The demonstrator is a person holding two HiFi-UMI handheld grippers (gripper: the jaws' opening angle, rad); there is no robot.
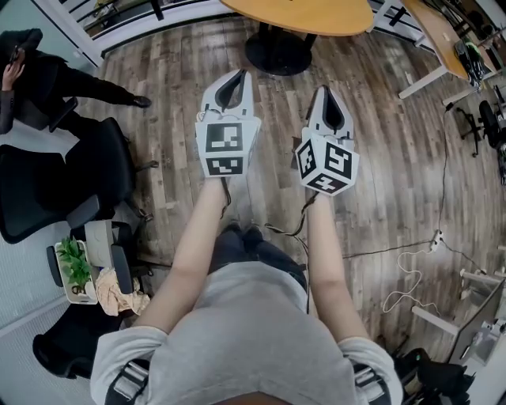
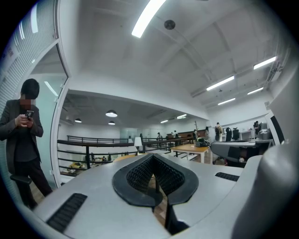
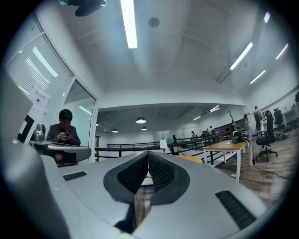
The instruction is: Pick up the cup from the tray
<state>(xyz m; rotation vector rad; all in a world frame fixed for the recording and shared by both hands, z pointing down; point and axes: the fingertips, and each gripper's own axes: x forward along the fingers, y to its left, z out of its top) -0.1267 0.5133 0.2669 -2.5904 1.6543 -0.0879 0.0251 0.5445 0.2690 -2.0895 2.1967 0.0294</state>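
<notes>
- Cup and tray show in none of the views, so where they stand cannot be told; neither gripper has reached them.
- Left gripper [image 1: 239,75]: jaws together, pads meeting at the tips with nothing between them, pointing level across the room.
- Right gripper [image 1: 325,91]: likewise closed and empty, just beside the left one at about the same height. I judge this a carrying posture for the approach, not a reach.
- Under both lies the wooden floor [image 1: 379,158], and the person's forearms [image 1: 194,237] stretch out over it, well apart from any furniture.
- Ahead, toward the floor's far edge, stands a round worktop [image 1: 316,12] on a black base [image 1: 278,54]. The part of its top in view holds no tray.
- Off to the left are a black office chair [image 1: 47,190] and a standing person [image 2: 23,135] looking at a phone [image 2: 29,113], both seemingly out of the way.
- Jaws shut suits having nothing to grasp; they will likely need opening once the cup is found.
</notes>
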